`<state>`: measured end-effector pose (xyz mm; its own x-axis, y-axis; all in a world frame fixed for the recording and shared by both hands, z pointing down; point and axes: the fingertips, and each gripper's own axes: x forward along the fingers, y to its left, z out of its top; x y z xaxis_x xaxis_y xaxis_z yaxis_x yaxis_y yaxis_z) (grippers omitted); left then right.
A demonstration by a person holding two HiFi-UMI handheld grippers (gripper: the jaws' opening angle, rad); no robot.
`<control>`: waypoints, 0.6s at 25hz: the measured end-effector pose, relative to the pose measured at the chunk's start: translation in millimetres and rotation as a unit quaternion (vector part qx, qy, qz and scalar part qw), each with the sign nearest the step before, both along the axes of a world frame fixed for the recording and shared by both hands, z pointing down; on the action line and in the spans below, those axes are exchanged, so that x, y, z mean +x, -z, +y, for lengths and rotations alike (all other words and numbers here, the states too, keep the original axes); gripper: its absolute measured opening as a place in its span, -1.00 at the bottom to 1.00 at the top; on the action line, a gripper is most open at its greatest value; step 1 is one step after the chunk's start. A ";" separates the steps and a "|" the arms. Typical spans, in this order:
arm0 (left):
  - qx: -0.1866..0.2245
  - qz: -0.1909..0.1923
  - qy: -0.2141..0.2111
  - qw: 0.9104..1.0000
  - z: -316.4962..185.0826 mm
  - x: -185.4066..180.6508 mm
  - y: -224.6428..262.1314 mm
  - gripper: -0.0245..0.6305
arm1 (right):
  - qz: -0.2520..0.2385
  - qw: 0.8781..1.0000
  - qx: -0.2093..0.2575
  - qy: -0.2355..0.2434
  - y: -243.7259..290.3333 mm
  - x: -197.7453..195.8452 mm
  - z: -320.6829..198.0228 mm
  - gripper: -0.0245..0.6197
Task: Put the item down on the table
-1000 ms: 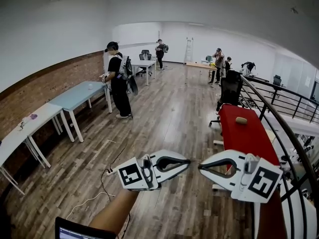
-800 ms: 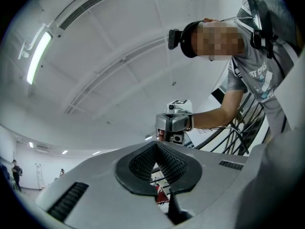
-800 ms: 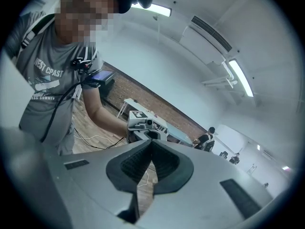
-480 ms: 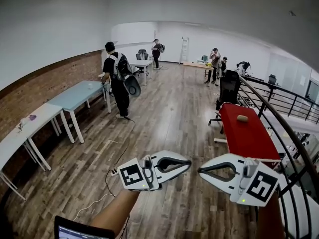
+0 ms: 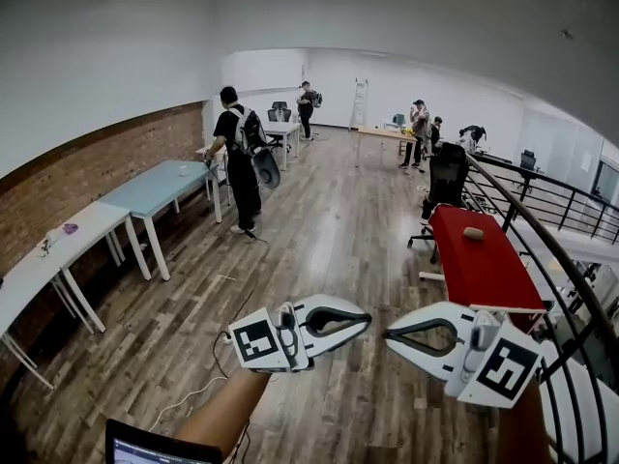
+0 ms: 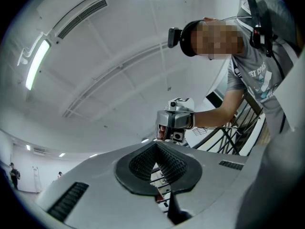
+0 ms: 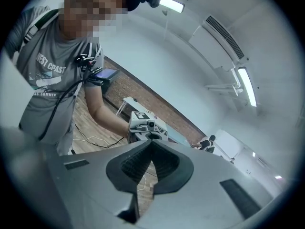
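Fingers (image 6: 139,162) of the left gripper (image 5: 367,317) are pressed together with nothing between them. The right gripper (image 5: 389,333) is likewise closed and empty, its fingers (image 7: 167,162) meeting at the tips. Both are held out over the wooden floor (image 5: 319,249), their tips pointing at each other and just apart.

Compared with a second ago they keep that same closed pose and sit a touch lower in the head view. The room has slid slightly to the right around them.

The item (image 5: 473,232), a small tan lump, lies on the far part of the red desk (image 5: 484,278) at the right, well apart from both grippers, as it did earlier. A black office chair (image 5: 447,177) stands at that desk's far end, and a dark railing (image 5: 551,251) curves along its right side.

At the left, a person in black with a backpack (image 5: 242,153) stands by a pale blue desk (image 5: 160,184). Nearer is a white desk (image 5: 39,264) with a small purple thing (image 5: 68,228) on it. A white cable (image 5: 184,399) trails on the floor near the left forearm (image 5: 227,409). A laptop corner (image 5: 145,448) shows at the near edge, and a ladder (image 5: 360,102) leans at the far wall.
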<state>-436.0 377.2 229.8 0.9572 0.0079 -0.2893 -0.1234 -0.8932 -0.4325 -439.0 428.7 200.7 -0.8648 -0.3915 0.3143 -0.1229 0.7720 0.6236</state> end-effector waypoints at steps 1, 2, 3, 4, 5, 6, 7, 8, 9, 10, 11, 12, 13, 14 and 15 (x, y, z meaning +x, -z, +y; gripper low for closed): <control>0.000 0.000 0.001 1.000 4.8 -1.1 0.6 -0.92 | -0.002 1.000 0.001 0.001 1.6 -1.1 5.3 -0.91; 0.001 0.000 0.002 1.000 9.9 -1.3 1.5 -0.92 | -0.007 1.000 0.002 0.002 4.0 -1.9 10.8 -0.91; 0.002 0.000 0.002 1.000 15.2 -0.3 2.2 -0.92 | -0.010 1.000 0.003 0.003 5.8 -1.6 16.1 -0.91; 0.003 0.000 0.002 1.000 20.7 1.6 2.7 -0.92 | -0.010 1.000 0.003 0.003 6.1 0.1 21.2 -0.91; 0.003 -0.001 0.002 1.000 26.5 4.3 2.7 -0.92 | -0.008 1.000 0.002 0.002 5.1 2.8 26.5 -0.91; 0.002 -0.001 0.002 1.000 32.5 7.4 2.2 -0.92 | -0.004 1.000 0.001 0.001 3.4 6.3 32.2 -0.91; 0.000 -0.002 0.003 1.000 39.3 10.9 1.5 -0.92 | -0.002 1.000 0.000 0.001 1.6 10.3 38.8 -0.91; -0.002 -0.003 0.003 1.000 47.0 14.8 0.8 -0.92 | -0.001 1.000 -0.001 0.000 0.2 14.6 46.2 -0.91; -0.003 -0.004 0.003 1.000 55.8 19.1 0.0 -0.92 | 0.001 1.000 -0.002 -0.001 -1.1 19.5 54.1 -0.91; -0.004 -0.006 0.002 1.000 65.2 23.9 -0.7 -0.92 | 0.004 1.000 -0.002 -0.002 -2.7 24.9 62.5 -0.91; -0.004 -0.008 0.001 1.000 74.9 28.9 -1.3 -0.92 | 0.011 1.000 -0.002 -0.004 -4.7 30.7 71.3 -0.91; -0.005 -0.010 0.000 1.000 84.7 34.0 -1.9 -0.92 | 0.018 1.000 -0.002 -0.006 -6.8 36.5 80.5 -0.91; -0.005 -0.011 -0.002 1.000 94.6 38.9 -2.3 -0.92 | 0.022 1.000 -0.002 -0.008 -8.3 41.6 90.0 -0.91; -0.006 -0.011 -0.004 1.000 104.4 43.0 -2.4 -0.92 | 0.022 1.000 -0.004 -0.010 -8.6 45.8 99.5 -0.91; -0.007 -0.010 -0.006 1.000 113.6 46.3 -2.2 -0.92 | 0.019 1.000 -0.005 -0.011 -8.0 49.1 108.6 -0.91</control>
